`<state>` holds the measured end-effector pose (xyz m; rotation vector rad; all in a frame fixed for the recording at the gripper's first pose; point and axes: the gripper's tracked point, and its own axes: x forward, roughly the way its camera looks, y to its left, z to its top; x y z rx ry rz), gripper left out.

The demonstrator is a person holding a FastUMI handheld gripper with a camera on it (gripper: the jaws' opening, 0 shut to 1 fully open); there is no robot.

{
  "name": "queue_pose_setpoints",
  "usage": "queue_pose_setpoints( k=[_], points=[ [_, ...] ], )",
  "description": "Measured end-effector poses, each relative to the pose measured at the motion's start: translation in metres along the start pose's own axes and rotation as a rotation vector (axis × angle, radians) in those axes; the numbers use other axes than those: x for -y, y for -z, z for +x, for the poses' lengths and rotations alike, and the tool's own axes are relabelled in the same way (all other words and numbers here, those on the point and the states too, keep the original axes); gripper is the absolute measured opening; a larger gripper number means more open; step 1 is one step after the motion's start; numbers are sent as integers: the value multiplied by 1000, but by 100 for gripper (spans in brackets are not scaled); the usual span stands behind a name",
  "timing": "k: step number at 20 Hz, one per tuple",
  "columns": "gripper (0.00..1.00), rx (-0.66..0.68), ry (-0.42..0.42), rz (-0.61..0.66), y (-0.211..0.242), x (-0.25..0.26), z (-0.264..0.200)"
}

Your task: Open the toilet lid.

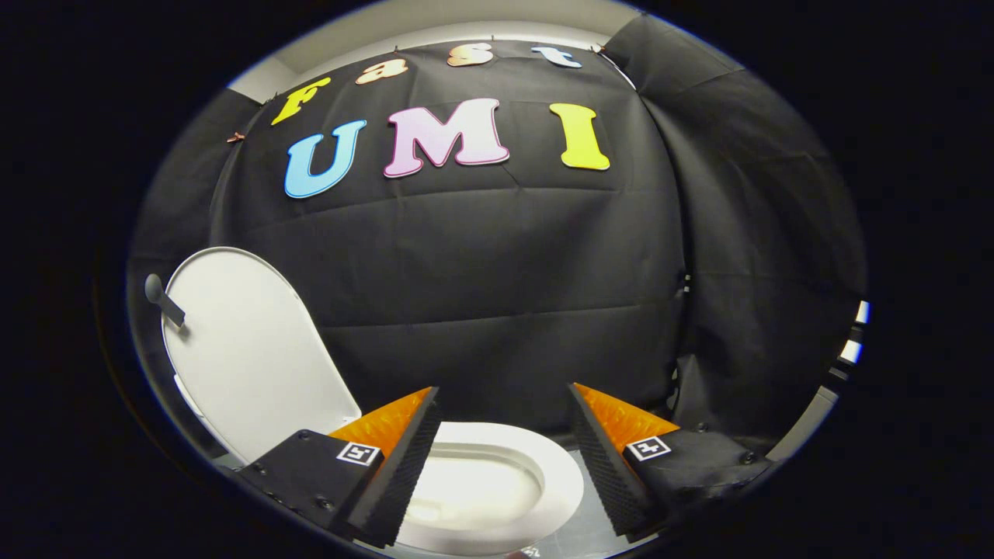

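Observation:
The white toilet lid point(248, 349) stands raised, leaning back to the left of my fingers. Below it the white toilet seat point(543, 466) and bowl point(474, 493) lie uncovered, showing between and just beneath my fingers. My gripper point(503, 396) hangs above the bowl, open, with nothing between its fingers. The left finger point(396, 458) partly hides the near side of the seat and the lid's lower edge.
A grey flush lever point(161, 299) sticks out beside the top left of the lid. Black cloth point(497, 295) closes off the booth behind the toilet and to the right. A strip of grey floor point(590, 532) shows beside the bowl.

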<state>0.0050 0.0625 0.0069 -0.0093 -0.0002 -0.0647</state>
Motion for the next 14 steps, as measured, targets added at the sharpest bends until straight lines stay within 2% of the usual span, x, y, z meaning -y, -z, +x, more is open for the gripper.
queue_pose_setpoints(
  k=[14],
  points=[
    [99,-46,-33,-7,15,-13,-1]
  ],
)
